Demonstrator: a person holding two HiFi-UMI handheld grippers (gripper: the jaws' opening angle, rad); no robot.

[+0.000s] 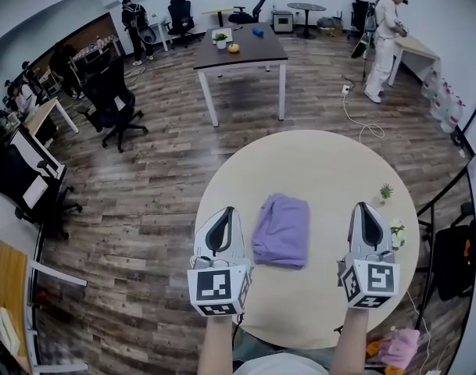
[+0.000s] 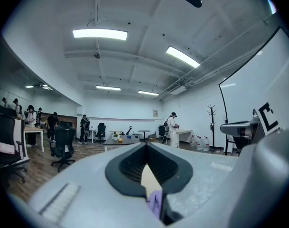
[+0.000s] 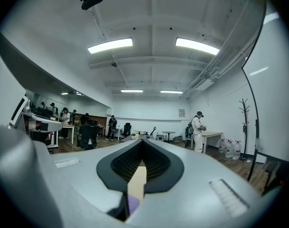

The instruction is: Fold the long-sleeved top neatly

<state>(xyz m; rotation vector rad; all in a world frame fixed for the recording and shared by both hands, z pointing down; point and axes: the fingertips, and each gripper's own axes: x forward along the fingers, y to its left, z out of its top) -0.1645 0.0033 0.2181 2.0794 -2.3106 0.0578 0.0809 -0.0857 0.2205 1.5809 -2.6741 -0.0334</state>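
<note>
On the round table [image 1: 316,162], pretty much dead centre, the purple long-sleeved top [image 1: 282,229] already sits as a compact rectangular packet, so to me this looks like the wrap-up rather than another fold. The left gripper [image 1: 224,221] hangs at the packet's 9 o'clock and the right gripper [image 1: 368,219] out at 3 o'clock. Both are clear of the cloth and pointing level toward 12. Each one has its fingers pressed together with nothing pinched. The bit of purple showing low in the two gripper views is just the top lying on the table below.

If you want this last bit done well, I'd say don't grab anything. The 6 o'clock edge looks a little puffy and rounded from the head view, so come down with the closed tips and press it flat, sweeping from the middle out toward 3 and 9. Go light, because a stacked fold probably slides apart if you drag it. Also mind the small plant [image 1: 386,191] up at the packet's 2 o'clock near the rim.
</note>
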